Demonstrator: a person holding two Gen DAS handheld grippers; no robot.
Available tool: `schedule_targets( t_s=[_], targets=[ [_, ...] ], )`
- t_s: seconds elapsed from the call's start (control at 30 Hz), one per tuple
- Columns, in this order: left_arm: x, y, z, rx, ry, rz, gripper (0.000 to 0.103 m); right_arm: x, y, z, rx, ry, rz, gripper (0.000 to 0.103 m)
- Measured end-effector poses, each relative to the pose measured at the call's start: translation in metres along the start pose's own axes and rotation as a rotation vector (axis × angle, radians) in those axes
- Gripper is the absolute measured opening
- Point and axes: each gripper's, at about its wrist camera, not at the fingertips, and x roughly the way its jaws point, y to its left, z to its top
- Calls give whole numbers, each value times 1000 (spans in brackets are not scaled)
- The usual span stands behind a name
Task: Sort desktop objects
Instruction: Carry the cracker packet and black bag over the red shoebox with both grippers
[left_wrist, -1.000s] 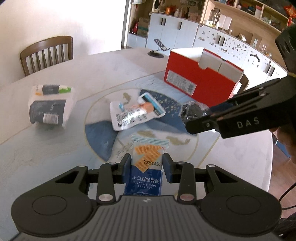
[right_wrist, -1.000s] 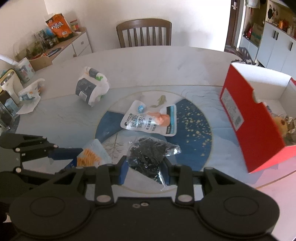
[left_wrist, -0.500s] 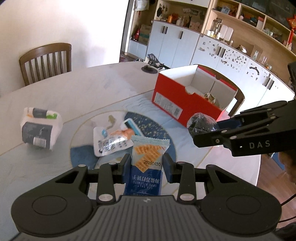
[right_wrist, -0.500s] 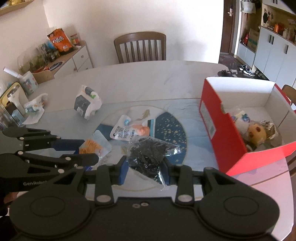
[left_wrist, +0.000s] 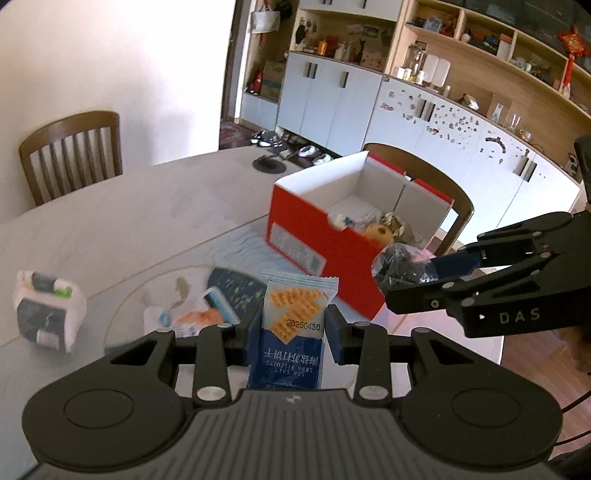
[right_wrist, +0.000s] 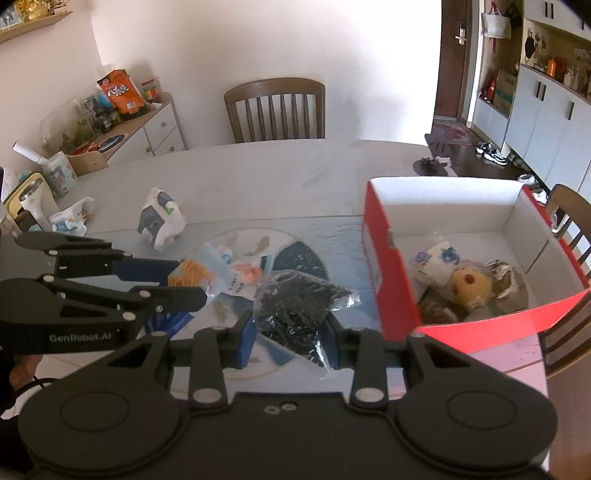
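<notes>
Carrying two snack pkts above the table (right_wrist: 277, 173) toward the red box (right_wrist: 380, 266) at its right edge, w/ toys already inside, likely the sorting bin. Left gripper (left_wrist: 291, 328) clenching soda biscuit pack (left_wrist: 295, 317) upright, label facing camera. Right gripper (right_wrist: 290, 332) grasping clear bag of dark bits (right_wrist: 299, 299) by its lower end. Leaving white pouch (left_wrist: 192, 317) at table centre, tissue pack (left_wrist: 46, 315) nr the left edge.

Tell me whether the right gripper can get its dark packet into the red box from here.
Probably yes. The right gripper holds the dark packet beside the red box, whose top is open, with nothing between them.
</notes>
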Motion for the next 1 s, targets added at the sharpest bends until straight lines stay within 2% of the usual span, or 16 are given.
schedule_targets(
  t_s=[0.5, 1.0],
  targets=[
    [45, -56, 53, 51, -40, -29, 35, -10, -73, 14, -2, -27, -24, 36],
    [93, -96, 84, 97, -10, -41, 35, -7, -140, 22, 9, -21, -41, 36]
  ],
)
